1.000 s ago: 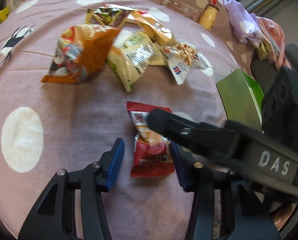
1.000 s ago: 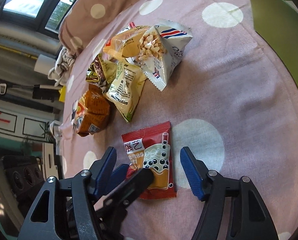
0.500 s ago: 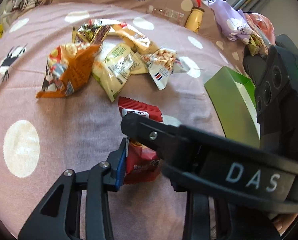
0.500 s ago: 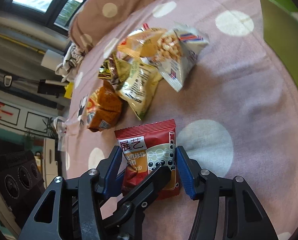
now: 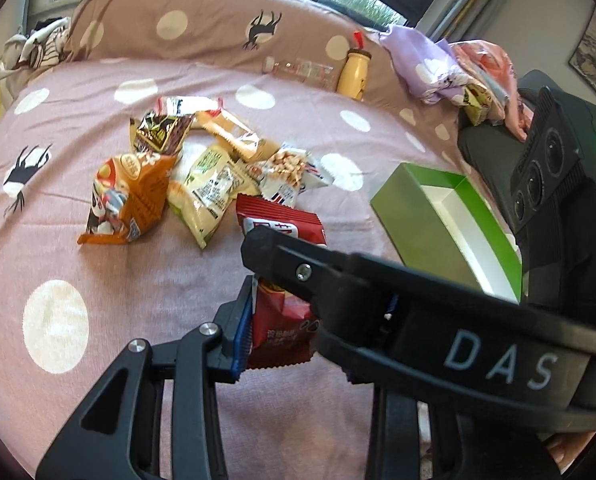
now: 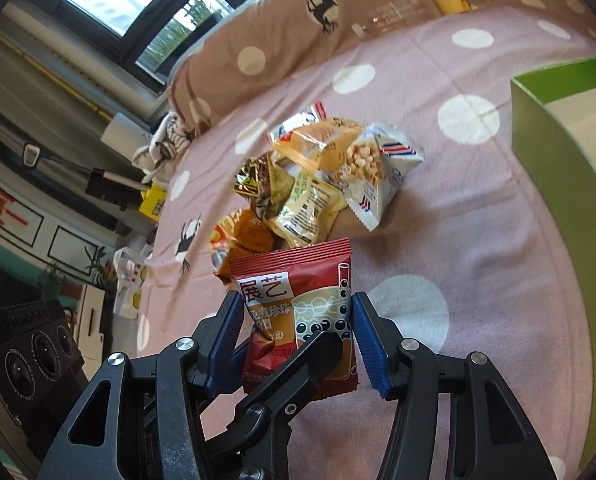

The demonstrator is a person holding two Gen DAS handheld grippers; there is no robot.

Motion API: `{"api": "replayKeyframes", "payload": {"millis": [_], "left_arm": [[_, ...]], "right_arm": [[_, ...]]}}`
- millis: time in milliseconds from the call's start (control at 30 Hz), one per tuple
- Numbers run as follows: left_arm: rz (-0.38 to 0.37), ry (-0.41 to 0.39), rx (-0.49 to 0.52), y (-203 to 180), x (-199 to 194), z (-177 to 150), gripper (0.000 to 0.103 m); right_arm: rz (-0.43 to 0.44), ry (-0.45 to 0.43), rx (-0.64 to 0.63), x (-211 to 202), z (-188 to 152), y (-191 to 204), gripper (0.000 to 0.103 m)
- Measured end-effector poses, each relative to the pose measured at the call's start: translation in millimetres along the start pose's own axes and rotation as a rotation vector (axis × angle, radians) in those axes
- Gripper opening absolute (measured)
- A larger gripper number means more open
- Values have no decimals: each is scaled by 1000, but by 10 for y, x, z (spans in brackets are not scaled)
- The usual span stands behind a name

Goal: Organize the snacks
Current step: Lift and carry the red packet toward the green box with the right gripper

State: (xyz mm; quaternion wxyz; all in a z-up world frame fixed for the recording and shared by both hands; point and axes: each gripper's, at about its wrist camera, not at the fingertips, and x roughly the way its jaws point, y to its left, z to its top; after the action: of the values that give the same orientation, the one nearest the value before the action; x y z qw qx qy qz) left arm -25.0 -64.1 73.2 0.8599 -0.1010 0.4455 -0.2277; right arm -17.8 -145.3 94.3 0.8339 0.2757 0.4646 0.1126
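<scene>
Both grippers are shut on the same red bubble-tea snack packet (image 6: pixel 298 300), held upright above the pink dotted bedspread (image 5: pixel 98 264). My right gripper (image 6: pixel 298 332) pinches its sides with the blue pads. My left gripper (image 5: pixel 317 320) holds its lower part (image 5: pixel 282 332); the right gripper's black finger crosses in front and hides the left gripper's right finger. A pile of snack bags (image 5: pixel 202 172) lies behind the packet; it also shows in the right wrist view (image 6: pixel 317 184). An open green box (image 5: pixel 449 232) with a white inside stands to the right, also in the right wrist view (image 6: pixel 569 152).
A brown dotted pillow (image 5: pixel 202 28) lies along the far edge, with a yellow bottle (image 5: pixel 353 72) and a clear bottle (image 5: pixel 301 72) against it. Purple and pink cloth (image 5: pixel 449 68) is heaped at the far right. Windows sit behind.
Both grippers closed on the red packet, which lay flat on the bedspread, and lifted it upright. The views tilted up, showing the pillow and windows.
</scene>
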Motion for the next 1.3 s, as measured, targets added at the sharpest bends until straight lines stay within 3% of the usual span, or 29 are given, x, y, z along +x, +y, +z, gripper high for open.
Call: {"api": "replayKeyframes", "payload": {"millis": [467, 1300], "left_arm": [[-64, -131, 64, -149, -282, 4, 33], [-98, -278, 130, -411, -521, -14, 33]], "right_arm": [[-14, -147, -53, -382, -63, 170, 58], [-13, -278, -116, -784, -85, 211, 58]]}}
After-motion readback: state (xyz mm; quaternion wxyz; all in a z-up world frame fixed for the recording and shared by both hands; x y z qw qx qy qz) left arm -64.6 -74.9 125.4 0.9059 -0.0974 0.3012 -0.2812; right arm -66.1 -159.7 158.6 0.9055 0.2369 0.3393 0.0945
